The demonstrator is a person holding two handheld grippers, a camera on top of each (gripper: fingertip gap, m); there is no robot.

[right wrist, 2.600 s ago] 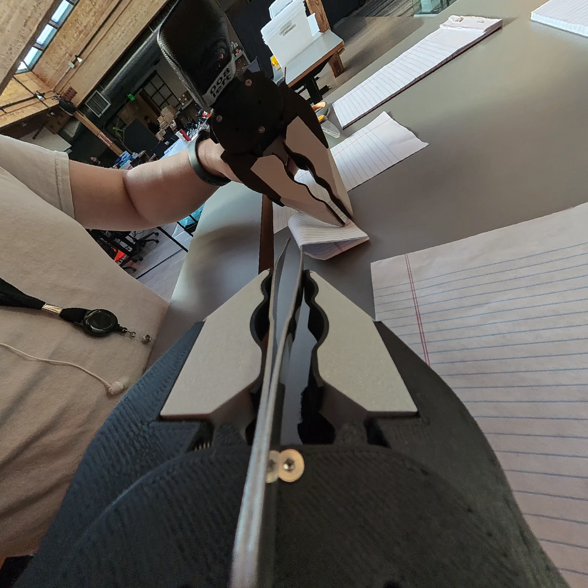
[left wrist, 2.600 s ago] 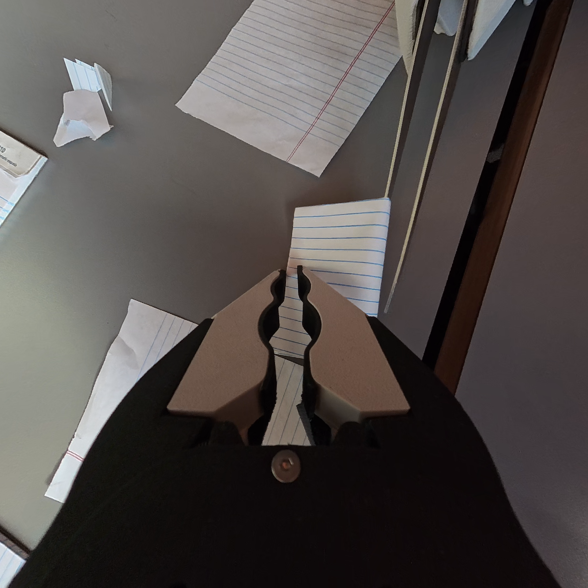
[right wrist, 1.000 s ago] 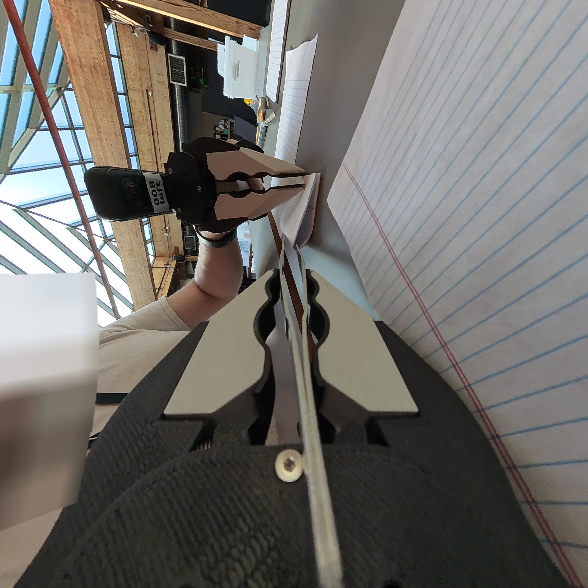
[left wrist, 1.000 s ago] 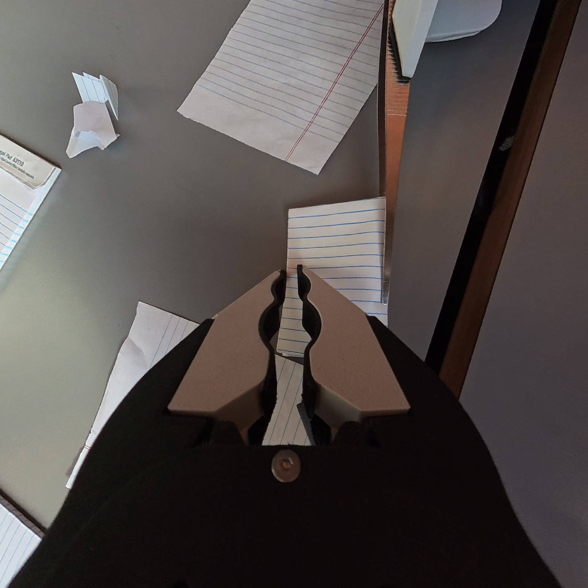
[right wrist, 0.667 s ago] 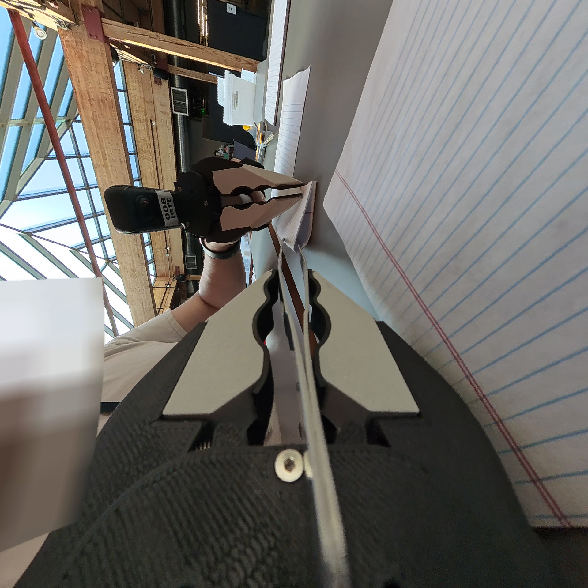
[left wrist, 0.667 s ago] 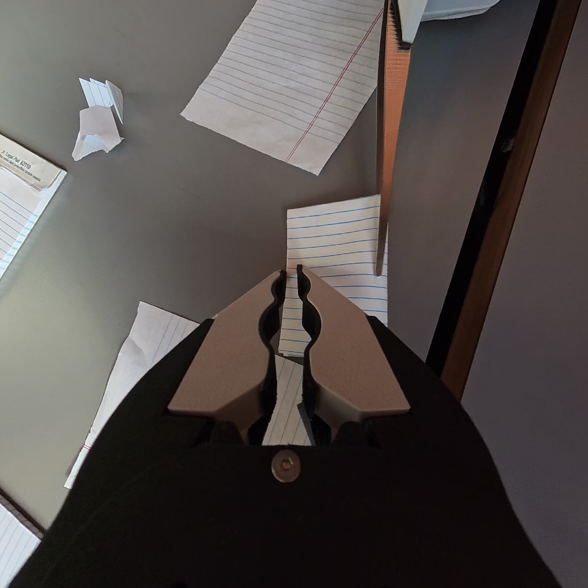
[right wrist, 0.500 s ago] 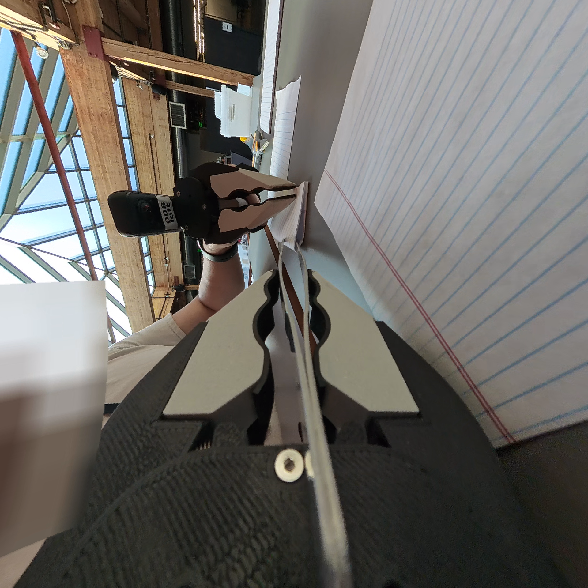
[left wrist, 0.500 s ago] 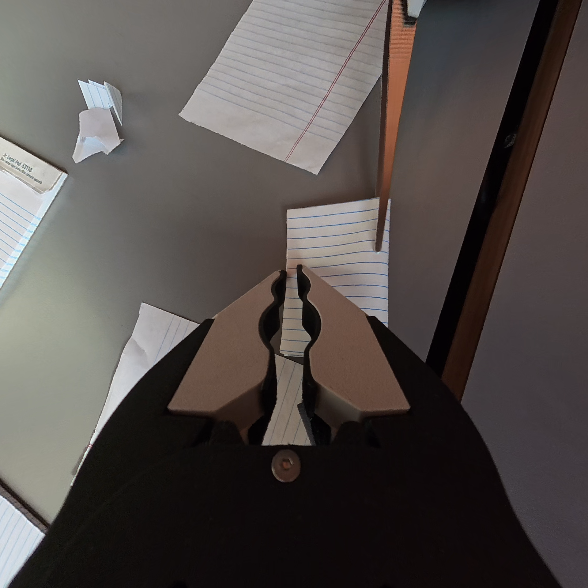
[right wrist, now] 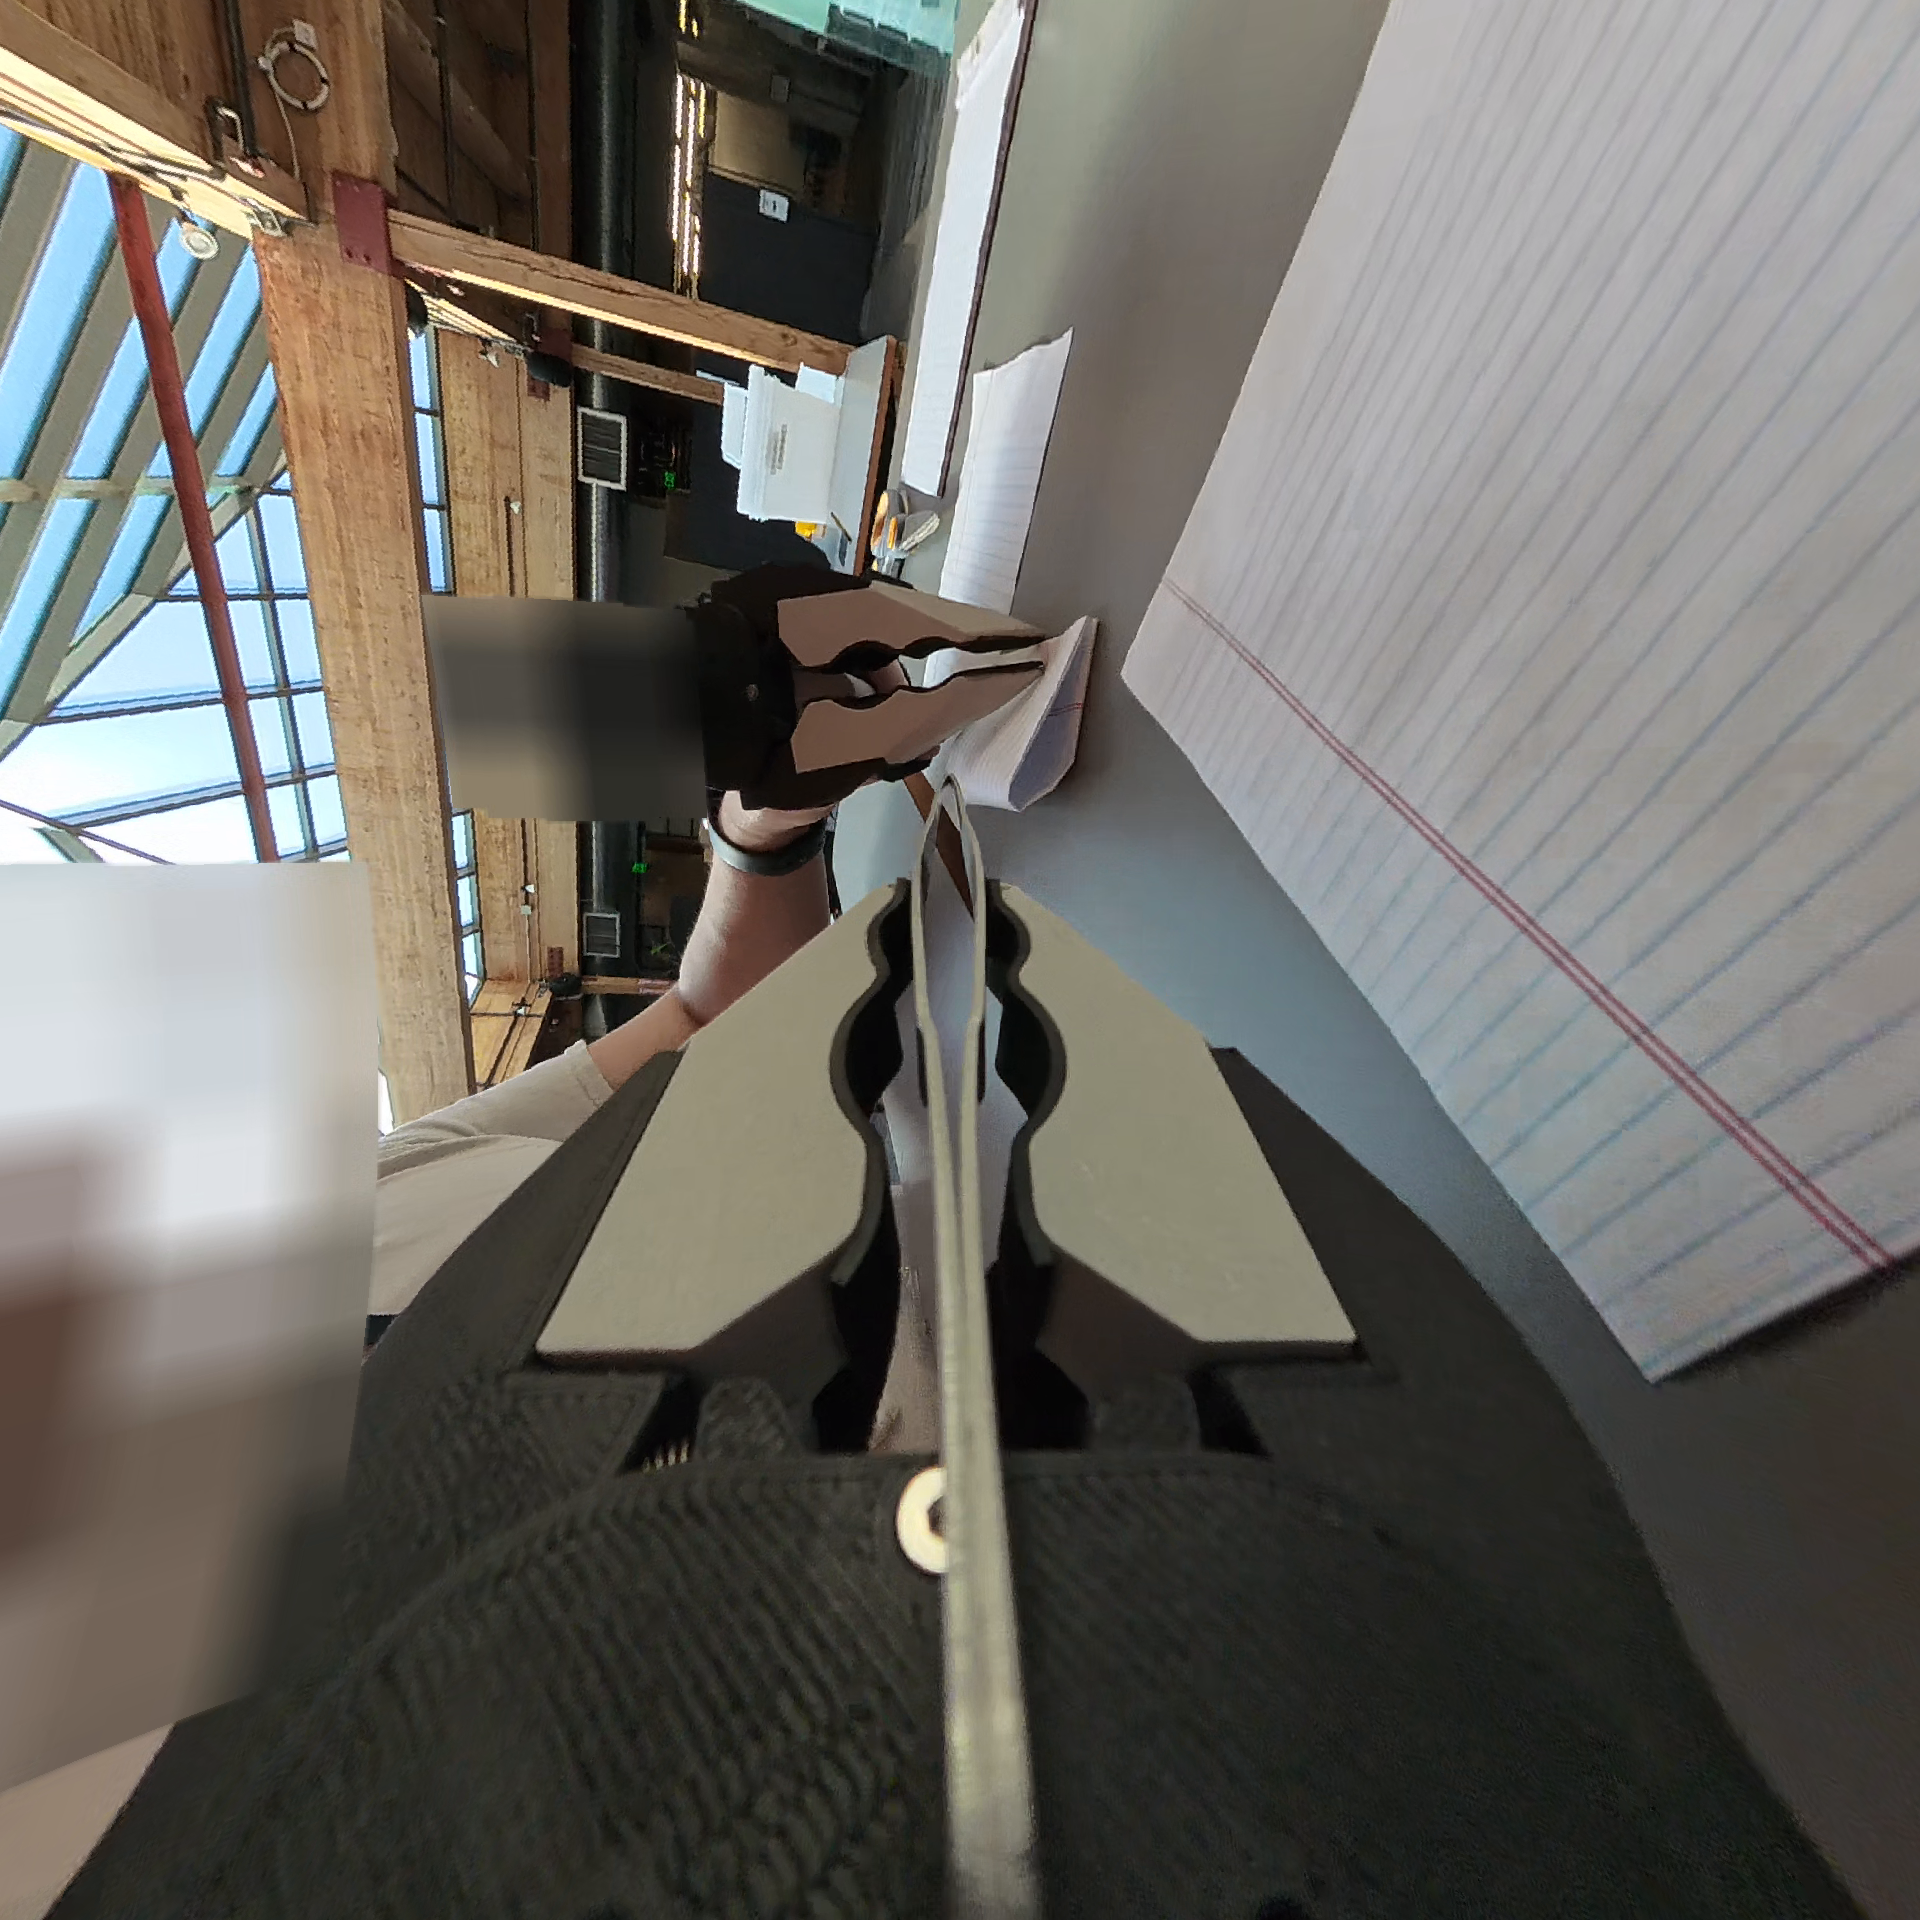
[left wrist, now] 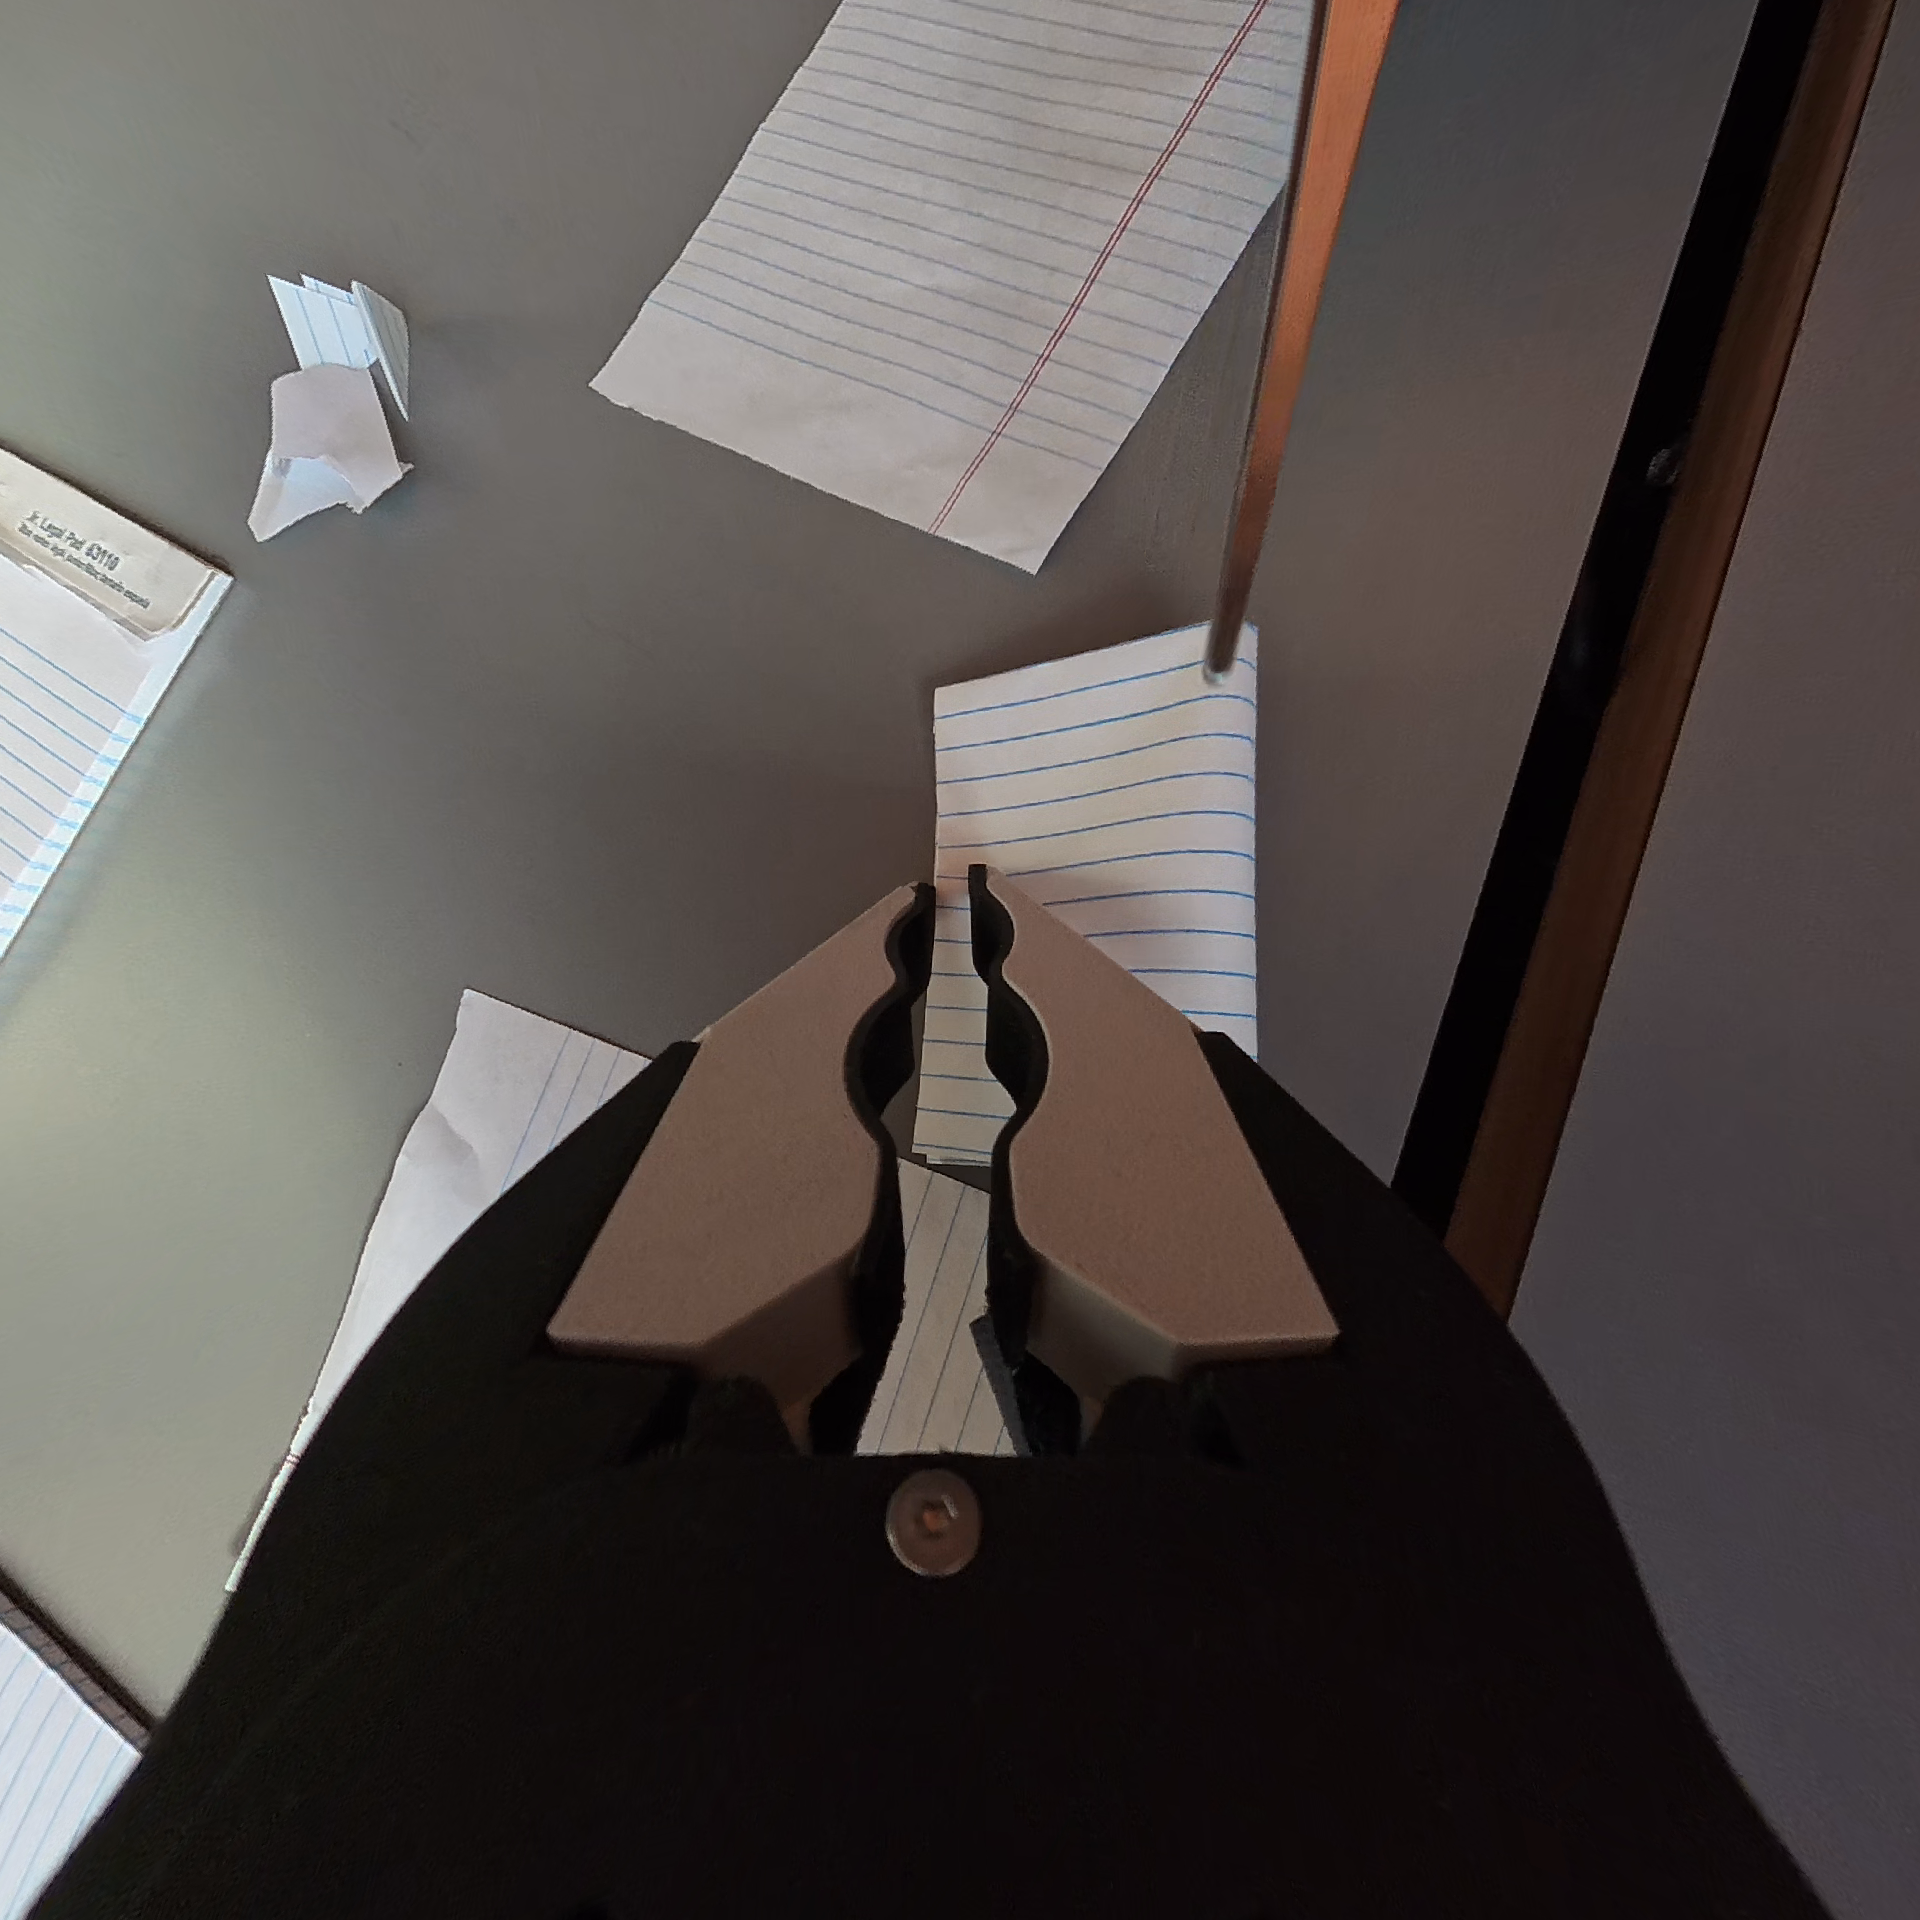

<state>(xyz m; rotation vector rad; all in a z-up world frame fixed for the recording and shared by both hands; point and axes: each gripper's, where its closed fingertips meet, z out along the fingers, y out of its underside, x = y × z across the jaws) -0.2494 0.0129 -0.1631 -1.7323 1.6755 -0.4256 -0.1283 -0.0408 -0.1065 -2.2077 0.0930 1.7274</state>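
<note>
Ruler [left wrist: 1242,499] tip shifted; right claw [right wrist: 943,894] clamped

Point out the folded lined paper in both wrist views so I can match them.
Left wrist view: the folded lined paper lies at centre, just beyond the left gripper, whose tips rest on it.
Right wrist view: the same paper sits upper centre, under the far gripper's tips.
Shared landmark: the thin metal strip held in the right gripper, ending at the paper's corner.

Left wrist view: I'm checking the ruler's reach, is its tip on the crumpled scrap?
No, the ruler ends at the folded paper's far corner, well right of the crumpled scrap.
</note>
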